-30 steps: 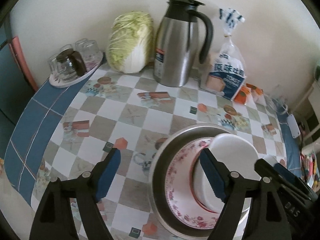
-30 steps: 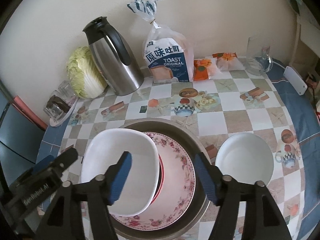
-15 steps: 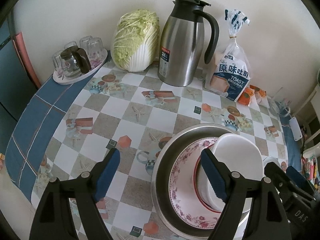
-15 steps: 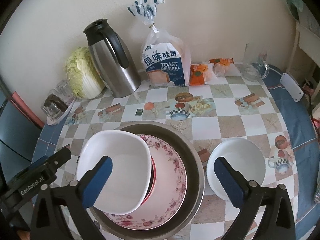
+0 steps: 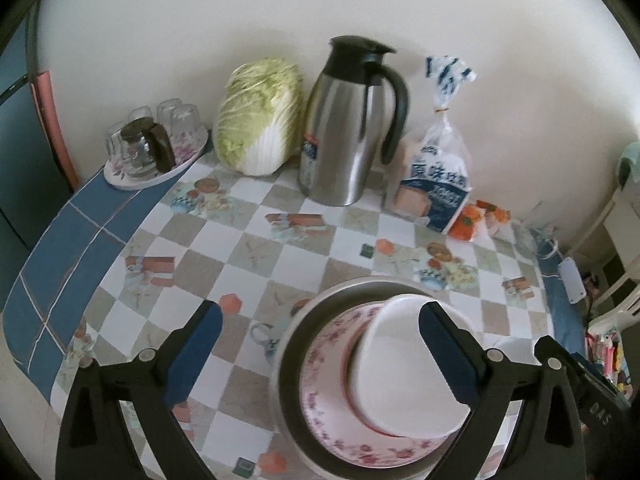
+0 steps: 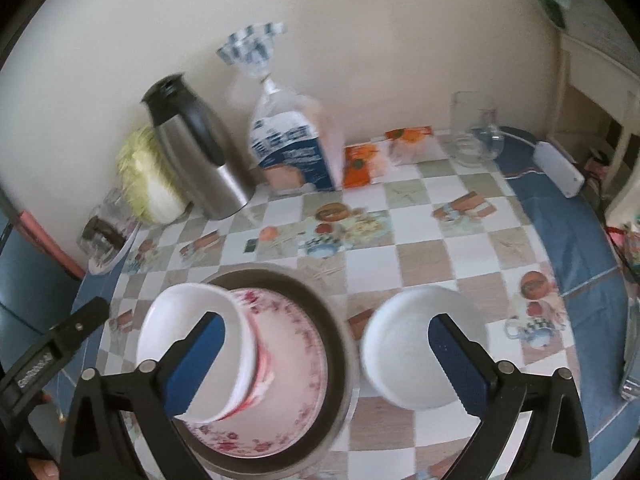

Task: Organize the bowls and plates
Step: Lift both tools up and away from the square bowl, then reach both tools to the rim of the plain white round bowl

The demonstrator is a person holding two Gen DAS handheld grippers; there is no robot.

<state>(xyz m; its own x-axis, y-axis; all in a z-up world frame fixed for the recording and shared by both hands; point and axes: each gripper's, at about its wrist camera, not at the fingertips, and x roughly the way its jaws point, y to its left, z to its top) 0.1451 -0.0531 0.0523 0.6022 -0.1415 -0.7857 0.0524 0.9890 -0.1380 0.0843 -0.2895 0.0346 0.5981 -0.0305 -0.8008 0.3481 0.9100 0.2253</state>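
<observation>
Bowls and plates sit on the checked table, stacked in a big metal pan. Inside it lies a pink flower plate, and on that a white bowl with a red rim under it. Another white bowl stands alone, just beside the pan on its right.

Left gripper hangs over the pan with its jaws wide apart, and they have just been opening — nothing is pinched, though the stacked bowl shows behind one pad. Right gripper is spread wide too, empty, with the lone bowl behind its right pad.

These dishes look hard, smooth and easy to break, I think. They may slip — so take the lone bowl by its rim, one pad inside and one outside, and lift slowly.

Bread bag at the back shows writing too blurred to read now. Jug has a small label, too tiny to read. Left gripper's side seems to say "DAS".
</observation>
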